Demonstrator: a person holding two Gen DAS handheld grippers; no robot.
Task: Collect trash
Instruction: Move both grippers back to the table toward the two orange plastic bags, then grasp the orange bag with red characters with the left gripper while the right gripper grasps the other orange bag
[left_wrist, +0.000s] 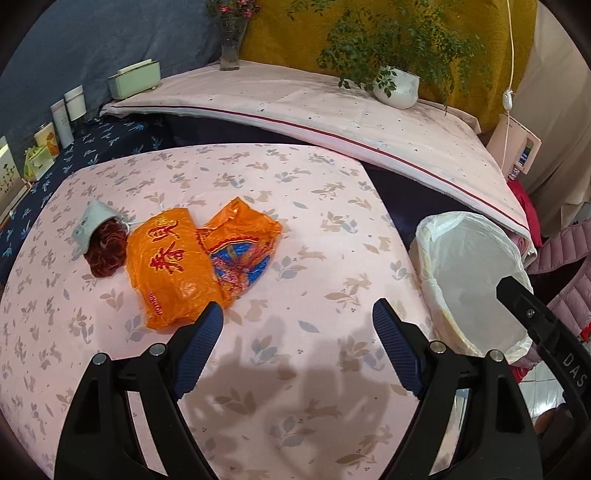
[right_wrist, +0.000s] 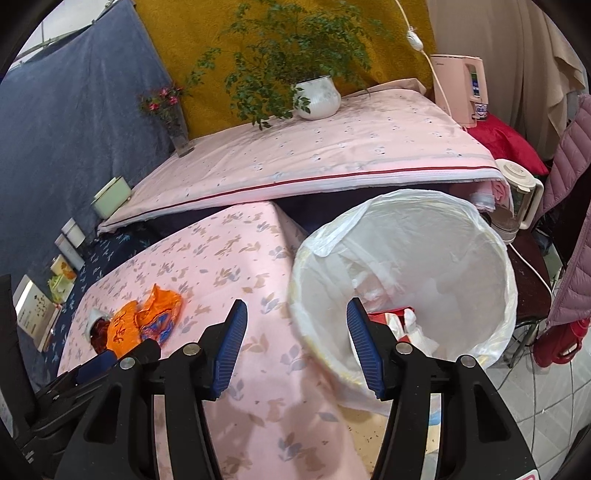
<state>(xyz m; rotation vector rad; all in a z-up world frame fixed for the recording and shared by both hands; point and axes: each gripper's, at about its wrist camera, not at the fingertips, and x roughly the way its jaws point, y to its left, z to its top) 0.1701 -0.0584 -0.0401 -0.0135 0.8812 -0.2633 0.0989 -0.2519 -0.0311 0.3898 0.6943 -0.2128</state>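
An orange plastic wrapper (left_wrist: 173, 264) lies on the pink floral table, with a second orange and blue wrapper (left_wrist: 242, 245) against its right side. A tipped white paper cup (left_wrist: 94, 221) spilling dark red shreds (left_wrist: 107, 249) lies to their left. My left gripper (left_wrist: 297, 317) is open and empty, just in front of the wrappers. A bin lined with a white bag (right_wrist: 406, 266) stands off the table's right edge, with some trash inside. My right gripper (right_wrist: 295, 325) is open and empty over the bin's near rim. The wrappers also show in the right wrist view (right_wrist: 147, 321).
A raised pink-covered surface (left_wrist: 332, 110) behind holds a potted plant (left_wrist: 397, 86), a flower vase (left_wrist: 231, 48) and a green box (left_wrist: 135, 79). Tins and boxes (left_wrist: 68, 110) line the left side. A kettle (right_wrist: 517, 199) and a pink jacket (right_wrist: 576, 221) are right of the bin.
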